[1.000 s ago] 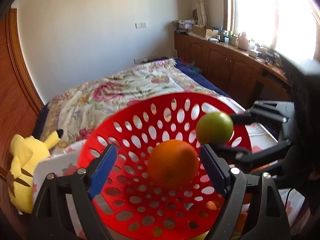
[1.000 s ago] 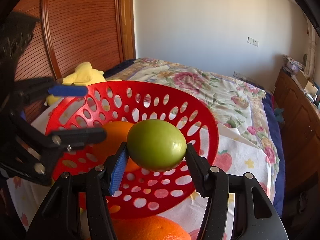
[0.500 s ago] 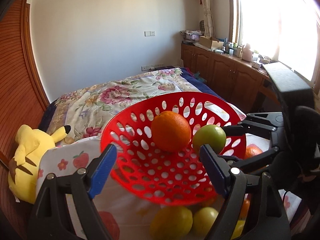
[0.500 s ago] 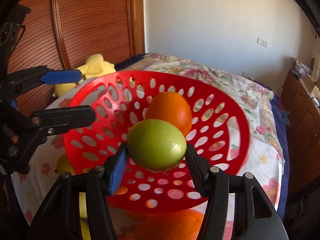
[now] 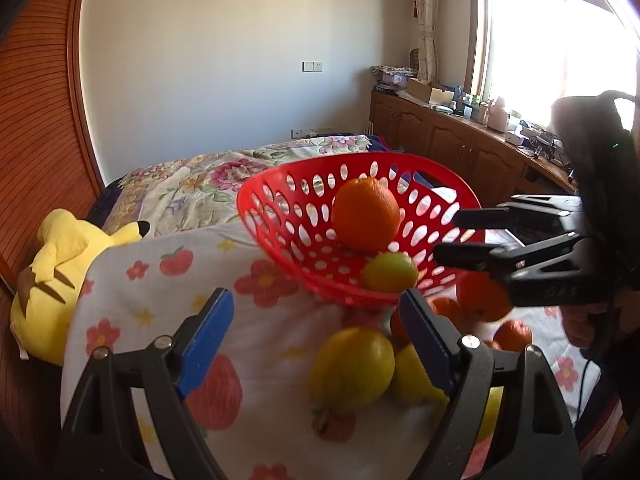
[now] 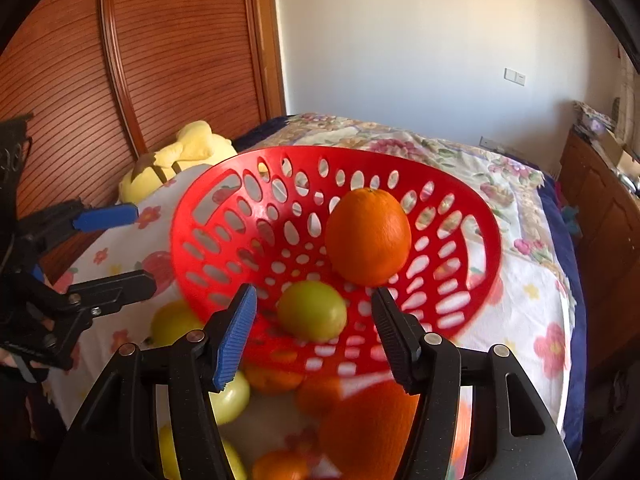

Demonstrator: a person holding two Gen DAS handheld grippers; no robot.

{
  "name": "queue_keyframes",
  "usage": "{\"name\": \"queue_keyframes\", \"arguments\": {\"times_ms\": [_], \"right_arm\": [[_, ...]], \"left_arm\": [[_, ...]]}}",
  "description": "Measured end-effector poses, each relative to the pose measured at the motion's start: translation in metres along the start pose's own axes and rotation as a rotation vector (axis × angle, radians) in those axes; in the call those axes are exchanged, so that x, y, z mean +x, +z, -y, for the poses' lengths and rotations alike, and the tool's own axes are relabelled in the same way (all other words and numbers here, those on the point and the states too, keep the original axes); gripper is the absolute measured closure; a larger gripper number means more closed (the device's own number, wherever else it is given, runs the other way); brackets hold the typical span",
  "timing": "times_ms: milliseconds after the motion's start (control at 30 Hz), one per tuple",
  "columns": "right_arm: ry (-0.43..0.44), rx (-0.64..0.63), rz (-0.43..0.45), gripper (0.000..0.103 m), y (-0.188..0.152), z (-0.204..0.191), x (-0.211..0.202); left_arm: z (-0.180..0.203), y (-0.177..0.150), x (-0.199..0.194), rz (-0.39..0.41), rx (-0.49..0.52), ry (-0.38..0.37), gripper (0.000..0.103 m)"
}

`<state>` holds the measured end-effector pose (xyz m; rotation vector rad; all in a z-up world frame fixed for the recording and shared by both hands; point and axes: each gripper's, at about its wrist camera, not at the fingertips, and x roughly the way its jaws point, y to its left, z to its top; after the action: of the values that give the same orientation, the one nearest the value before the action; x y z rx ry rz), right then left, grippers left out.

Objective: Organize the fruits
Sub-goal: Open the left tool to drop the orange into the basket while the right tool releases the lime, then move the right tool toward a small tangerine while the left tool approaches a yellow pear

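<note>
1. Right gripper: its jaws have just been opening, and the green fruit now sits free between them inside the basket, with a gap on each side, so it is released.
2. Left gripper: jaws spread wide, gripping nothing. Between its fingers, on the cloth, lies a yellow fruit, blurred, with a second yellow one just beside it to the right.
3. More loose fruit lies on the cloth close to the grippers: oranges and small tangerines under and beside the basket's near edge, and pale green-yellow ones in the right wrist view at lower left.
4. The red basket, full of oval holes, sits tilted on the cloth beyond the loose fruit. Inside it the green fruit rests low near the front rim, and a large orange sits just behind it, close or touching.
5. Left of the basket, a yellow plush toy lies at the cloth's edge against the wooden headboard.
6. Farther off, a floral quilt covers the bed, with wooden cabinets under the bright window.
</note>
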<state>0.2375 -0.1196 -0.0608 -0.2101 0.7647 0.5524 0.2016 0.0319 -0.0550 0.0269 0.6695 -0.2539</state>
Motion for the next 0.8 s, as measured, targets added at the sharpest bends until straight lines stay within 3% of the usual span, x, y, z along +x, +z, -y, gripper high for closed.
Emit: {"name": "queue_keyframes", "arguments": {"times_ms": [433,600,800], "right_arm": [[-0.079,0.086,0.073,0.041,-0.049,-0.006,-0.066],[-0.113,0.112,0.072,0.041,-0.07,-0.007,-0.072],[-0.109,0.143,0.044,0.041,-0.097,-0.003,-0.066]], "left_arm": [[0.015,-0.044,-0.023,0.021,-0.003,-0.016,0.018],[0.02,-0.057,-0.032,0.06,-0.004,-0.003,0.018],[0.026,-0.071,-0.03,0.047,0.001,-0.009,0.018]]}}
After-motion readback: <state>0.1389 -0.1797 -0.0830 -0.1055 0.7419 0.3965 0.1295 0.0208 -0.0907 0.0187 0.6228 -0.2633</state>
